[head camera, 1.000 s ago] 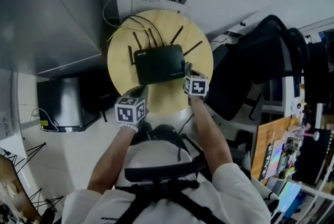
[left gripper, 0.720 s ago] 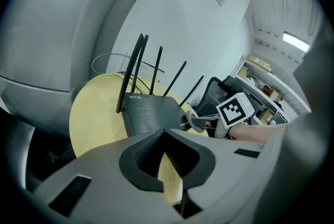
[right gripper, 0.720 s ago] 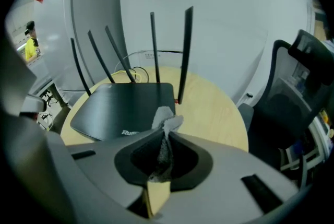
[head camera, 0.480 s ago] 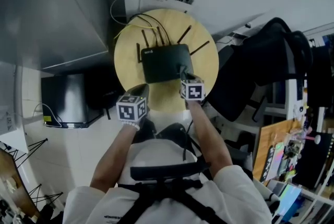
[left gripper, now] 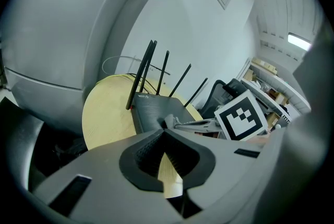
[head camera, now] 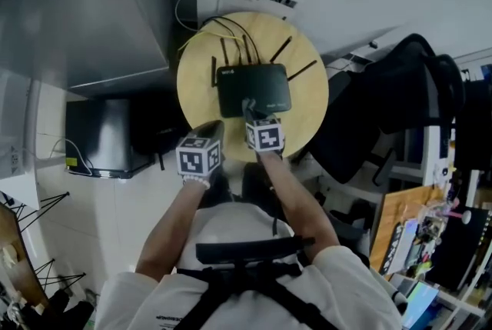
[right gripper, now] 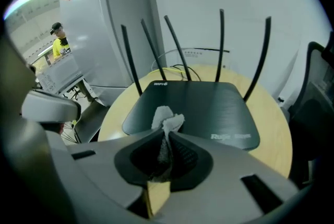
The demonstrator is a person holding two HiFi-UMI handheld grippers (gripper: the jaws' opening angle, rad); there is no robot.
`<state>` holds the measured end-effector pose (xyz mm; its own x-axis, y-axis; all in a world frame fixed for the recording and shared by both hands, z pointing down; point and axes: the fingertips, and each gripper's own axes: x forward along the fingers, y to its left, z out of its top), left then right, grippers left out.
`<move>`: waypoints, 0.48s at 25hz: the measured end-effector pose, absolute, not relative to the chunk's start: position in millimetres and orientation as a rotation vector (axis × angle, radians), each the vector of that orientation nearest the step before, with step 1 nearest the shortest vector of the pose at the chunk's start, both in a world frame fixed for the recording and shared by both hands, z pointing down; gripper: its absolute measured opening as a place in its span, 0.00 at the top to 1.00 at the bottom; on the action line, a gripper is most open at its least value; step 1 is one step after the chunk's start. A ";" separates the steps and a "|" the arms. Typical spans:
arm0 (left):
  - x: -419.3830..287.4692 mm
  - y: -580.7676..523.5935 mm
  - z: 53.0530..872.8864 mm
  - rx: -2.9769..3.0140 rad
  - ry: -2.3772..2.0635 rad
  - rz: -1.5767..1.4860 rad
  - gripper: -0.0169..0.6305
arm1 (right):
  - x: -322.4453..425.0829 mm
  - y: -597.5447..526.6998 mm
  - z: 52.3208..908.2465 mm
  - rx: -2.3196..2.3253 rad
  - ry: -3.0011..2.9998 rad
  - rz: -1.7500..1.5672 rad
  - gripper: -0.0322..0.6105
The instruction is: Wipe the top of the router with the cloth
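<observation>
Right tongs [right gripper: 166, 133] clamped on a small bunch of white cloth [right gripper: 166, 117], its tuft poking just past the tips at the near edge of the black router [right gripper: 203, 105], which lies flat in the middle of the round wooden counter [right gripper: 274, 131]; whether the cloth is pressing on the top or hanging just above it cannot be told. The left tongs [left gripper: 160, 133] are closed tip to tip on nothing and held beside the router's near left corner, not touching it.

With nothing bracing the router, a firm stroke away from the person could likely slide the light box across the smooth wood toward the cables [head camera: 206, 30] trailing off the far side. So little cloth shows beyond the tips that a steep angle would probably put hard plastic, not fabric, on the matte top and scuff it. A long pass risks running into the upright antennas [right gripper: 221, 43] along the far edge and knocking them askew. Dragging sideways might also tug the narrow pinch of cloth loose
</observation>
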<state>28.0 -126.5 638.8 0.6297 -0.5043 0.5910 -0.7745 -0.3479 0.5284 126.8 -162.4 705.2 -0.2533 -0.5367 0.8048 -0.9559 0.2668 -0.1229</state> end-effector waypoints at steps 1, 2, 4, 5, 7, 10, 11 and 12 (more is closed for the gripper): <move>28.0 -126.5 638.6 2.021 -1.010 0.415 0.99 | 119.0 -161.6 705.3 1.322 -1.909 0.834 0.89; 28.0 -126.2 638.4 2.016 -1.018 0.413 0.99 | 111.5 -160.6 705.5 1.296 -1.921 0.834 0.89; 27.3 -125.6 637.3 2.007 -1.034 0.407 0.99 | 97.3 -158.8 705.7 1.244 -1.944 0.834 0.89; 26.4 -125.4 637.0 2.003 -1.043 0.406 0.99 | 90.4 -157.9 705.7 1.220 -1.958 0.836 0.89; 23.3 -125.8 635.9 1.990 -1.066 0.404 0.99 | 78.2 -155.6 706.0 1.176 -1.981 0.837 0.89; 20.2 -127.1 632.8 1.972 -1.101 0.392 0.99 | 66.8 -152.9 706.3 1.119 -2.003 0.828 0.89; 19.4 -127.6 631.6 1.968 -1.111 0.390 0.99 | 63.2 -152.9 705.8 1.102 -2.012 0.824 0.89; 18.3 -128.1 630.4 1.965 -1.122 0.388 0.99 | 59.5 -153.0 705.6 1.085 -2.020 0.820 0.89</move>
